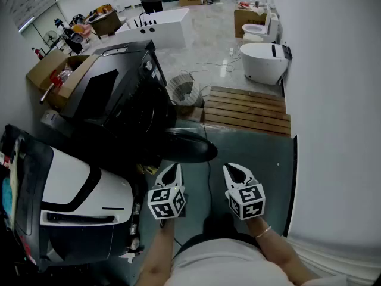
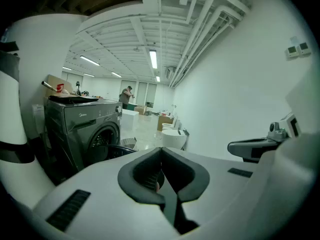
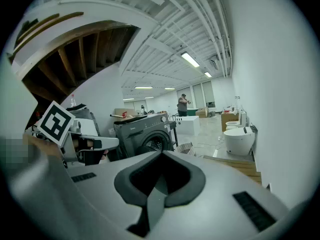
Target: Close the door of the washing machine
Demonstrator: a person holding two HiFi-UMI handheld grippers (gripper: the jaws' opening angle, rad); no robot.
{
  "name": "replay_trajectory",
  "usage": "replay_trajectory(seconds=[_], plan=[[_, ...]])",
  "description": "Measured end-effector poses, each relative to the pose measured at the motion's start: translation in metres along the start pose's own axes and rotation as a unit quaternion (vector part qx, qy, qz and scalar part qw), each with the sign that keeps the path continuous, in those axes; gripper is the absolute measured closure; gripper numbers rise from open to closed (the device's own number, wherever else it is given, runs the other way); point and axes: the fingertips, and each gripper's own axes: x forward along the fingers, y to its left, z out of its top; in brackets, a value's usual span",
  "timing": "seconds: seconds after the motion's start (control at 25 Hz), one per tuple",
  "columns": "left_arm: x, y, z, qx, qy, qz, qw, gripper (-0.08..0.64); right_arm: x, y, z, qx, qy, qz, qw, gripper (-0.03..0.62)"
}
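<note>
Our left gripper [image 1: 172, 167] and right gripper [image 1: 234, 169] are both pressed together, empty. The washing machine [image 1: 113, 94] door [image 1: 189, 148] hangs open at twelve o'clock from the left gripper, seemingly just beyond its tips. The left is nearer.

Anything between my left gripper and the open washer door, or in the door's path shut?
Nothing visible between the left gripper and the round dark door of the dark grey washing machine. A wire mesh basket stands by the machine's front beyond the door; clearance unclear.
</note>
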Motion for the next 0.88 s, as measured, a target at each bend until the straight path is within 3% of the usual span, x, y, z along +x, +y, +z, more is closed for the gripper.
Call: replay_trajectory(seconds=[0.16, 0.48, 0.6, 0.72, 0.88], plan=[[-0.006, -0.014, -0.004, 0.006, 0.007, 0.003, 1.0, 0.538, -0.011, -0.004, -0.001, 0.003, 0.0, 0.011, 1.0, 0.588], [-0.018, -0.025, -0.01, 0.054, 0.016, 0.026, 0.9981, 0.537, -0.023, -0.011, -0.004, -0.002, 0.012, 0.032, 0.999, 0.586], [-0.022, -0.022, -0.01, 0.091, 0.022, 0.042, 0.9947, 0.531, -0.026, -0.014, -0.005, -0.015, 0.017, 0.033, 0.999, 0.584], [-0.022, -0.015, -0.009, 0.135, 0.038, 0.052, 0.9887, 0.462, -0.027, -0.016, -0.005, -0.02, 0.023, 0.039, 0.999, 0.552], [-0.012, 0.0, -0.008, 0.205, 0.066, 0.062, 0.9747, 0.405, -0.023, -0.019, -0.006, -0.02, 0.026, 0.043, 0.999, 0.537]])
